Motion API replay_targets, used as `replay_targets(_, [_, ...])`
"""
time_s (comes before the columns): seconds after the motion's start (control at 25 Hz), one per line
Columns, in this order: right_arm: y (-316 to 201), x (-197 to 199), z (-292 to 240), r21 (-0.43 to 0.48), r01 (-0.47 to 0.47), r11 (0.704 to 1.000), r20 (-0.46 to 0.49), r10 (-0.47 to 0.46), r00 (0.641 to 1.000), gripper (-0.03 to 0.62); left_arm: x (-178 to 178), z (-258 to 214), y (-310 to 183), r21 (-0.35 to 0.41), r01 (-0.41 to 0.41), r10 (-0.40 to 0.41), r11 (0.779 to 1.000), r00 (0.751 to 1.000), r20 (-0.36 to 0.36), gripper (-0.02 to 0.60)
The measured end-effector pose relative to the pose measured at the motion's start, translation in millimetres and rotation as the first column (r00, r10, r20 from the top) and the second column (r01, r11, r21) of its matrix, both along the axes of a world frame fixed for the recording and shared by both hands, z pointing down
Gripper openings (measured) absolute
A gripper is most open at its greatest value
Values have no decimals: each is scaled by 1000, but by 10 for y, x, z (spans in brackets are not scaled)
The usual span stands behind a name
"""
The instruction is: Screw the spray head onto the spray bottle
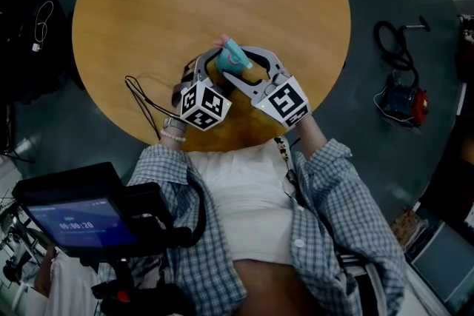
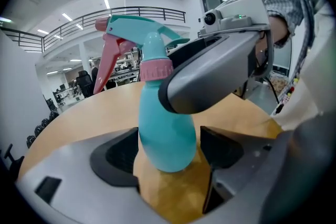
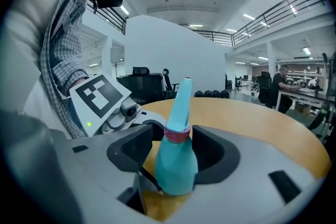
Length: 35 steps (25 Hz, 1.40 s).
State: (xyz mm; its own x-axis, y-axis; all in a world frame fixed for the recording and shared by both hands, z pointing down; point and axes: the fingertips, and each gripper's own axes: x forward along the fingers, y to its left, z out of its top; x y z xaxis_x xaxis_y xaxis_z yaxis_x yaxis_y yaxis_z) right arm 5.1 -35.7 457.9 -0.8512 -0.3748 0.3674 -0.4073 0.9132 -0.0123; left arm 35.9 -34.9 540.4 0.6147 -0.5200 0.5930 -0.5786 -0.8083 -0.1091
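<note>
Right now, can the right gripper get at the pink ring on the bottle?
Probably yes. The pink ring stands between the open jaws of the right gripper, with nothing in between; the left gripper grips the bottle lower down.

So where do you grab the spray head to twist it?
Best at the pink collar just under the spray head. It is round, so two jaws can probably close on it evenly. Come in level from the side, because the spray bottle is upright. Keep off the trigger, which sticks out on one side.
</note>
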Motion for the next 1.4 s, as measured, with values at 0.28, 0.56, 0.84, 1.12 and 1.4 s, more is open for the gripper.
replay_targets(0.28, [-15,83,147,-41,-24,999,-24,23,999,216,-78,86,75,-22,8,-8,1000,1000,14,360])
replay_targets(0.56, [52,414,355,-118,-111,987,-45,106,993,216,-350,183,246,-56,89,-89,994,996,9,360])
replay_targets(0.84, [197,731,454,-118,-217,969,-92,207,974,133,-634,102,274,-33,235,-236,971,971,-33,143])
replay_targets(1.12, [226,792,552,-127,-332,935,-134,315,940,-5,-651,54,294,-34,242,-244,970,967,-67,5])
replay_targets(1.4, [293,787,699,-194,-359,913,-142,336,931,-5,-654,114,388,-60,254,-258,965,963,-78,5])
